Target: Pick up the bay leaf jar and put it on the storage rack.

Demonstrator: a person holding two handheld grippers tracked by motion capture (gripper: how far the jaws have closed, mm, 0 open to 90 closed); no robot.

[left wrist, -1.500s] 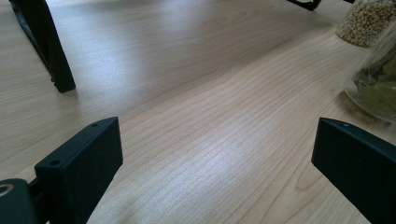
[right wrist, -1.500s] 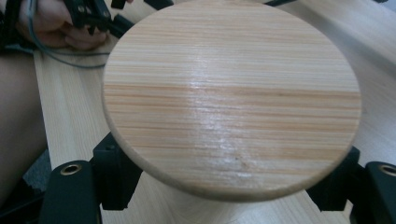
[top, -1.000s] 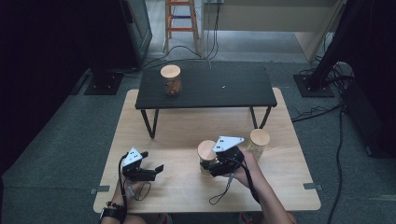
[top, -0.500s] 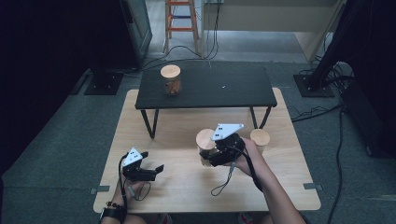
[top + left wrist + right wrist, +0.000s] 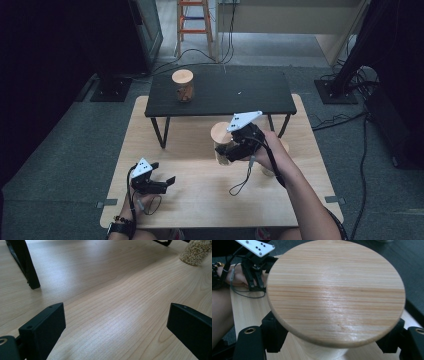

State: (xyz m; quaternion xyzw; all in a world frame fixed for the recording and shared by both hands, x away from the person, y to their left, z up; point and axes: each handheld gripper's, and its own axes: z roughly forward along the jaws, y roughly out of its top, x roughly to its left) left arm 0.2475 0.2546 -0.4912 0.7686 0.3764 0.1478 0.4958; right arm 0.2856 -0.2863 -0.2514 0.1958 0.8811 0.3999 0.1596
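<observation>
A jar with a round wooden lid [image 5: 221, 132] is held just in front of the low black table [image 5: 250, 97]; my right gripper [image 5: 234, 148] is shut on its body below the lid. In the right gripper view the lid [image 5: 337, 290] is close up, with black jaws on both sides of the jar beneath it. A second lidded jar [image 5: 182, 85] stands on the black table's left part. A third jar [image 5: 285, 145] is mostly hidden behind the right hand. My left gripper [image 5: 152, 182] rests open near the front left of the wooden table [image 5: 190, 200], jaws apart over bare wood [image 5: 115, 322].
The black table's leg [image 5: 25, 265] stands at the upper left of the left gripper view, and a jar of pale grains [image 5: 197, 251] at its top right. A cable hangs from the right gripper [image 5: 245, 180]. Cables and stands lie on the floor around the table.
The right gripper has carried the jar away from the person, up toward the black table's front edge. The left gripper has stayed put.
</observation>
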